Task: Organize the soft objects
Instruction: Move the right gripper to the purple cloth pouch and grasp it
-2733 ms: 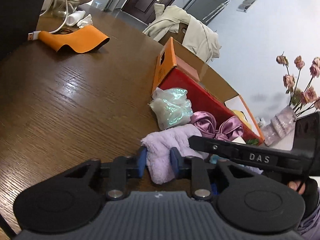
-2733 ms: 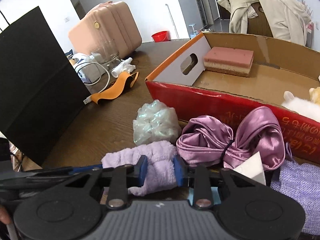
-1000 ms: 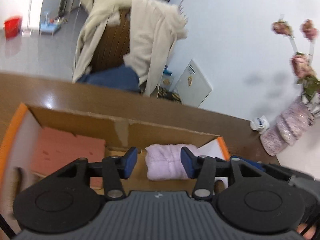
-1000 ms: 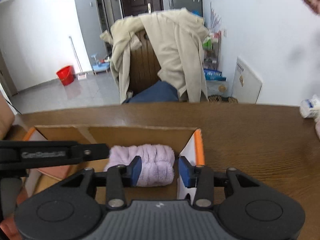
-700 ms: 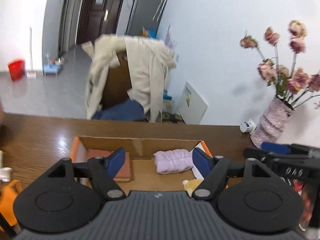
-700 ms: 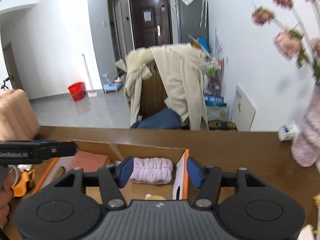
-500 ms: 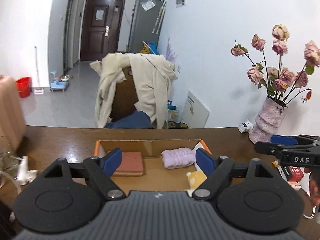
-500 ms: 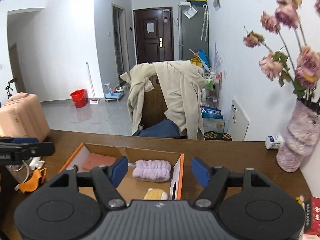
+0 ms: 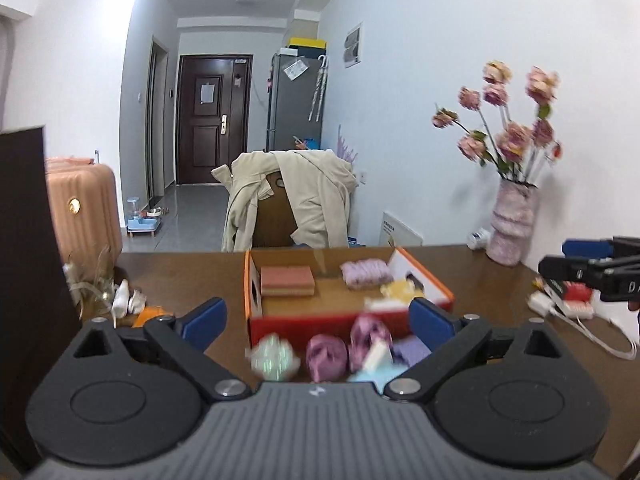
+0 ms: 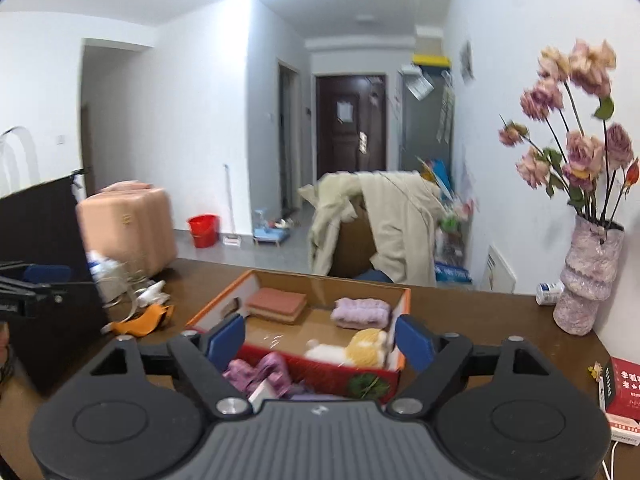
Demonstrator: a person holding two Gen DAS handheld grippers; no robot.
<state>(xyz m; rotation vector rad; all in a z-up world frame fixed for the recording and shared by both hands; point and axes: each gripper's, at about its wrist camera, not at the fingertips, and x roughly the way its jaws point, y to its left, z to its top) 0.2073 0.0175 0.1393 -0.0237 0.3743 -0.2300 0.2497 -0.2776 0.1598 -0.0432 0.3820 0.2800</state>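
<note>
A rolled lilac towel (image 9: 366,273) (image 10: 362,312) lies at the far end of the orange-and-red cardboard box (image 9: 280,326) (image 10: 216,308), next to a pink sponge (image 9: 287,281) and a yellow-and-white plush (image 10: 360,346). On the table in front of the box sit an iridescent ball (image 9: 274,362), a purple satin scrunchie (image 9: 326,356) (image 10: 260,374) and a lilac cloth (image 9: 412,350). My left gripper (image 9: 318,320) and right gripper (image 10: 320,340) hang well back from the box. The jaws of both are opening, and nothing is held between them.
A vase of pink roses (image 9: 514,224) (image 10: 588,280) stands at the table's far right. A red book (image 10: 624,392) and white power strip (image 9: 560,308) lie at the right. At the left are a black panel (image 9: 24,240), cables and an orange strap (image 10: 140,322). A coat-draped chair (image 9: 288,204) stands behind the table.
Both grippers let go of the lilac towel roll in the box, pulled back and upward away from it, and their jaws spread wide.
</note>
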